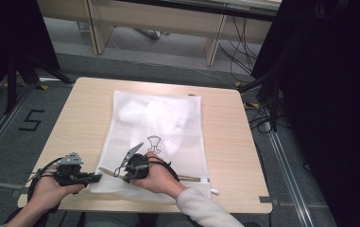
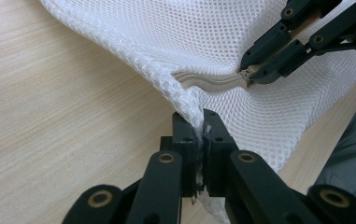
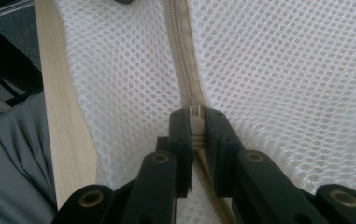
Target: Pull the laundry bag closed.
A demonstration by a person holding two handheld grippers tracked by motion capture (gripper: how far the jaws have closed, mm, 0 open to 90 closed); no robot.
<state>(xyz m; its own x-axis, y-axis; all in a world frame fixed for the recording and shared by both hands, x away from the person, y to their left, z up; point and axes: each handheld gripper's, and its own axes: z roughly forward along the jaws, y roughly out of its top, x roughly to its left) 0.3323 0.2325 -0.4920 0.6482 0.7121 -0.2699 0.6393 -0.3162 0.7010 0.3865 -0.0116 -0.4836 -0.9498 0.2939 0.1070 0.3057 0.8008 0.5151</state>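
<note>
A white mesh laundry bag (image 1: 158, 137) lies flat on the wooden table (image 1: 83, 113), with pale cloth showing inside it. A beige zipper (image 3: 182, 51) runs along its near edge. My left gripper (image 1: 98, 177) is shut on the bag's near left corner; in the left gripper view the mesh (image 2: 166, 51) is pinched between the jaws of the left gripper (image 2: 199, 122). My right gripper (image 1: 119, 170) is shut on the zipper pull (image 3: 195, 122), and the right gripper (image 3: 195, 116) points along the zipper. In the left gripper view the right gripper (image 2: 250, 72) sits just beyond, at the zipper.
The table's near edge (image 1: 144, 205) lies close under both hands. A grey sleeve (image 1: 201, 208) comes in from the bottom. Beyond the table stand black stands and cables (image 1: 262, 109) on the floor, and a wooden bench (image 1: 158, 23) at the back.
</note>
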